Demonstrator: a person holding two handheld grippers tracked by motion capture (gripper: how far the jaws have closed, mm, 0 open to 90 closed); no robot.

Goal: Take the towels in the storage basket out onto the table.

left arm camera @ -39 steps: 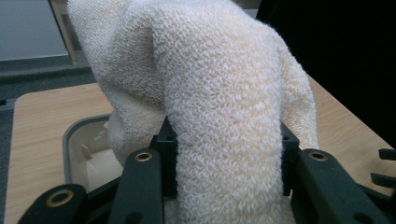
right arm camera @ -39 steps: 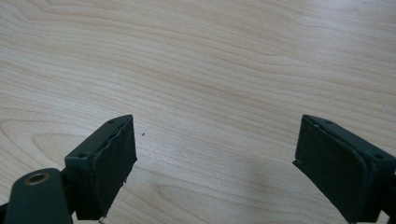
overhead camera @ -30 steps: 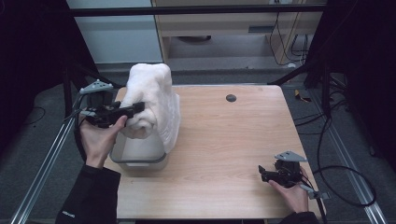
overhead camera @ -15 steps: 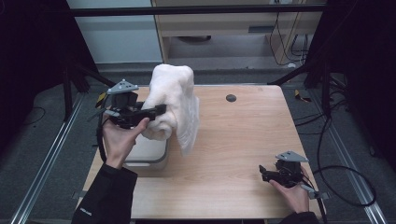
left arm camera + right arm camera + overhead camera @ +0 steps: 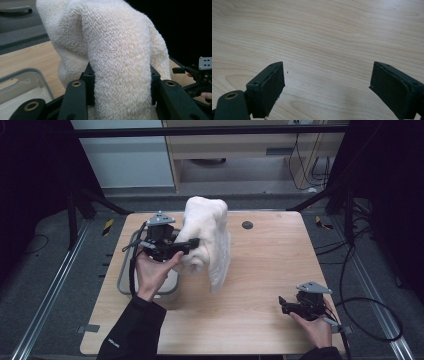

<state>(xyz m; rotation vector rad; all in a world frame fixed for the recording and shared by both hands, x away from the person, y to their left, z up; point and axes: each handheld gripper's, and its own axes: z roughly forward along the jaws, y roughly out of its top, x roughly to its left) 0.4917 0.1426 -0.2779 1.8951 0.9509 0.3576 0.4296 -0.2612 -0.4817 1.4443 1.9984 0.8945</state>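
The left tool (image 5: 192, 242) grips a cream towel (image 5: 207, 237), holding it lifted above the table (image 5: 270, 270) beside a grey tray (image 5: 125, 280). The right tool (image 5: 284, 304) rests on the table, jaws wide apart.

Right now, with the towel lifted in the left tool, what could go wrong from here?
1. The towel hangs from the left tool by one bunched fold, so it might slip free.
2. Its low end dangles close over the table and may drag or snag as it moves.
3. The right tool sits open near the table's front edge, too far off to catch the towel if it drops.
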